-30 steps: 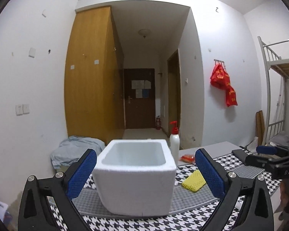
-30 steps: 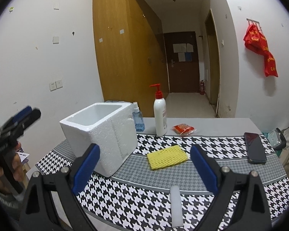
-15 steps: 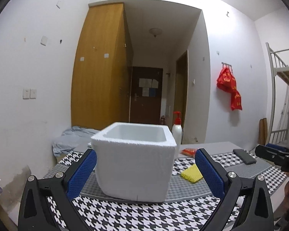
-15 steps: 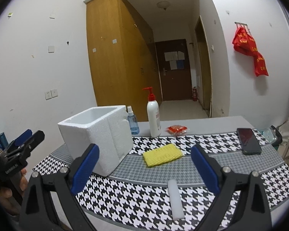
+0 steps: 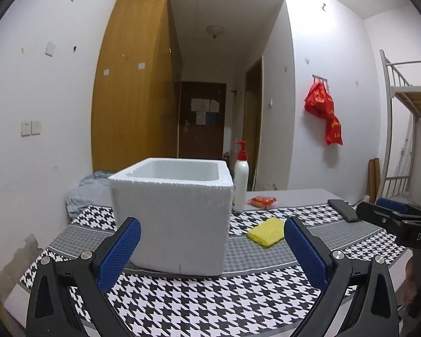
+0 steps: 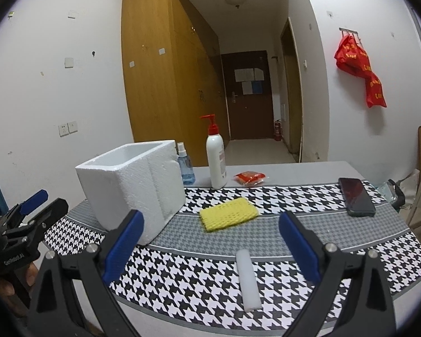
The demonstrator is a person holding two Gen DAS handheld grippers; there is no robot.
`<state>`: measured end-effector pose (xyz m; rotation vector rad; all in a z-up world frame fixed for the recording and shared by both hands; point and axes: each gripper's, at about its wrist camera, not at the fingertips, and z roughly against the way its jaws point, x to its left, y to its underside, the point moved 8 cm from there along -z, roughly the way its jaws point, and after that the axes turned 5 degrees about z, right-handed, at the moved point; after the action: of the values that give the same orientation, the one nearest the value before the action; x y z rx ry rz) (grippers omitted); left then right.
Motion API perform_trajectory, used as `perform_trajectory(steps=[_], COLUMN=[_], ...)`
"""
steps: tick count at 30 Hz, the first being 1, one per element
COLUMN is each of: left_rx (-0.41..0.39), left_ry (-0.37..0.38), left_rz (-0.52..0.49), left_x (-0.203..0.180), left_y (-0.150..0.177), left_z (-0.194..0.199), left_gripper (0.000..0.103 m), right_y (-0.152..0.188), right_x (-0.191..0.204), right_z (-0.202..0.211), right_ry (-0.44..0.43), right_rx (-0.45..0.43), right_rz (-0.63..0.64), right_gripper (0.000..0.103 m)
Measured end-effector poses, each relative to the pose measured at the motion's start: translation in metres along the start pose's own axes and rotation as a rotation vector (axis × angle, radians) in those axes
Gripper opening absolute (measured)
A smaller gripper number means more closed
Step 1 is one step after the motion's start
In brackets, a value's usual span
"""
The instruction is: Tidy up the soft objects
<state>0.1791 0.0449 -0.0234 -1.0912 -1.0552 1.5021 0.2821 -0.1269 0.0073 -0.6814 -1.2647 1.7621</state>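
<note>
A white foam box (image 5: 171,213) stands open-topped on the houndstooth table mat (image 5: 210,303); it also shows in the right wrist view (image 6: 132,188). A yellow mesh foam pad (image 6: 228,214) lies flat to its right, also in the left wrist view (image 5: 266,231). A white foam stick (image 6: 248,280) lies near the front edge. My left gripper (image 5: 212,252) is open and empty, in front of the box. My right gripper (image 6: 210,248) is open and empty, above the stick and short of the pad.
A pump bottle (image 6: 216,160), a blue spray bottle (image 6: 185,168) and a red packet (image 6: 249,178) stand at the back of the table. A black phone (image 6: 356,196) lies at the right. A bunk bed frame (image 5: 401,129) is at the far right.
Both grippers have dropped lower and pulled back a little from the table. The box now shows more from the side. Nothing on the table has moved.
</note>
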Motion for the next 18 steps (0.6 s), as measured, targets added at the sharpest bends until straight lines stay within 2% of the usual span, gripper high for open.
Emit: perform_trajectory(steps=[6,18], left_rx=[0.056,0.117], left_ry=[0.056,0.097], left_rz=[0.009,-0.031], left_x=[-0.017,-0.045], left_y=[0.006,0.021], left_z=[-0.007,-0.022], left_gripper=[0.102,0.102], right_y=[0.006,0.029], right_x=[-0.012,-0.054], right_z=[0.009,0.02], right_ry=[0.031,0.133], right_rx=[0.015,0.063], right_rz=[-0.001,-0.033], right_gripper=[0.099,0.099])
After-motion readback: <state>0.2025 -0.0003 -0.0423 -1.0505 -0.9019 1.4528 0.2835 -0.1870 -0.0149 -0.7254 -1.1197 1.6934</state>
